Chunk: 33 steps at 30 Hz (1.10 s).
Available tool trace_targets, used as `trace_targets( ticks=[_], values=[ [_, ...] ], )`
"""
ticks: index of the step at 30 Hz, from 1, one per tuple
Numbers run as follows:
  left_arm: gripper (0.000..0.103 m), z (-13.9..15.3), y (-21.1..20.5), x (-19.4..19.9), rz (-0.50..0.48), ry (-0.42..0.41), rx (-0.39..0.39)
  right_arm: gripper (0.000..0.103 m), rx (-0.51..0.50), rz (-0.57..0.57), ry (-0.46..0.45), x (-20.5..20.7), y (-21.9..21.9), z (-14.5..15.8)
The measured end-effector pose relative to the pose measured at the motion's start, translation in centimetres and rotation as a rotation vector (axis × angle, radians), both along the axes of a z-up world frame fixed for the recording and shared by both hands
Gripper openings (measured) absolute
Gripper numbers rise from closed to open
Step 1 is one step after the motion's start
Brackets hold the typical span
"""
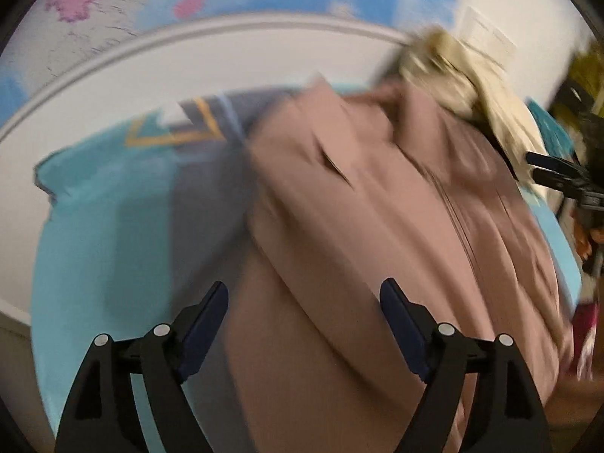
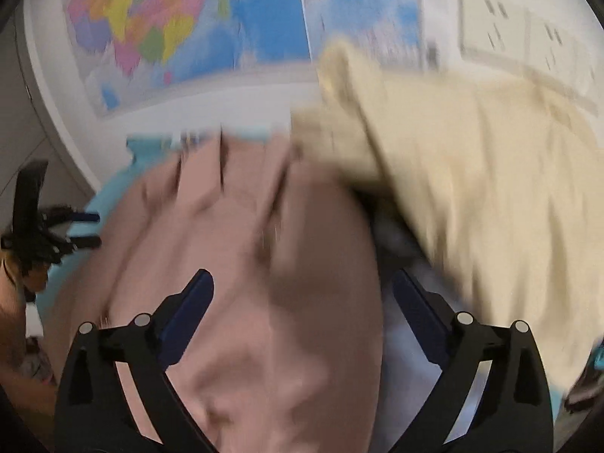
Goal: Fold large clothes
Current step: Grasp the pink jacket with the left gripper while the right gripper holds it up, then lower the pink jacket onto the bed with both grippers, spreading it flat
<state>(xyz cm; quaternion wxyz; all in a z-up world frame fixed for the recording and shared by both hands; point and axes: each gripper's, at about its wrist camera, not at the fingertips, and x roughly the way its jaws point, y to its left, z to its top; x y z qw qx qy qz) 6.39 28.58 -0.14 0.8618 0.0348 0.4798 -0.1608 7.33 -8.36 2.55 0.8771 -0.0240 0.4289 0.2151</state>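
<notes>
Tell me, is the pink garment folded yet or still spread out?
Spread out and rumpled: the pink garment lies loosely across the blue sheet, creased, with no tidy fold edge showing. Blur hides finer detail.

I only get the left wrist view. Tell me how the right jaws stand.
Observer: The right gripper hovers over the pink garment, jaws wide apart, nothing pinched between them.
Operator: Report what sits under the beige cloth's near edge.
Observer: Below the beige garment, where it overlaps the pink one, a dark grey patch shows, too blurred to name.
</notes>
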Motion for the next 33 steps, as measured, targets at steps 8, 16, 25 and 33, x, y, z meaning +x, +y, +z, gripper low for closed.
trace_targets(
  ticks=[8, 16, 25, 33],
  values=[
    [0.081, -2.1, -4.4, -4.7, -0.155, 0.023, -0.004, 0.081, 0.133, -0.061, 0.146, -4.7, -4.1, -5.9],
    [0.002, -1.6, -1.1, -2.6, -0.020, 0.014, -0.035, 0.002, 0.126, -0.100, 0.010, -4.6, -5.0, 1.1],
    [0.005, 2.5, 10.8, 1.3, 0.328, -0.100, -0.006, 0.004, -0.024, -0.185, -0.112, 1.6, -5.7, 5.9],
    [0.054, -0.3, 11.5, 1.2, 0.398, -0.098, 0.265, 0.061, -0.127, -0.196, -0.037, 1.3, -5.3, 2.0]
  ],
)
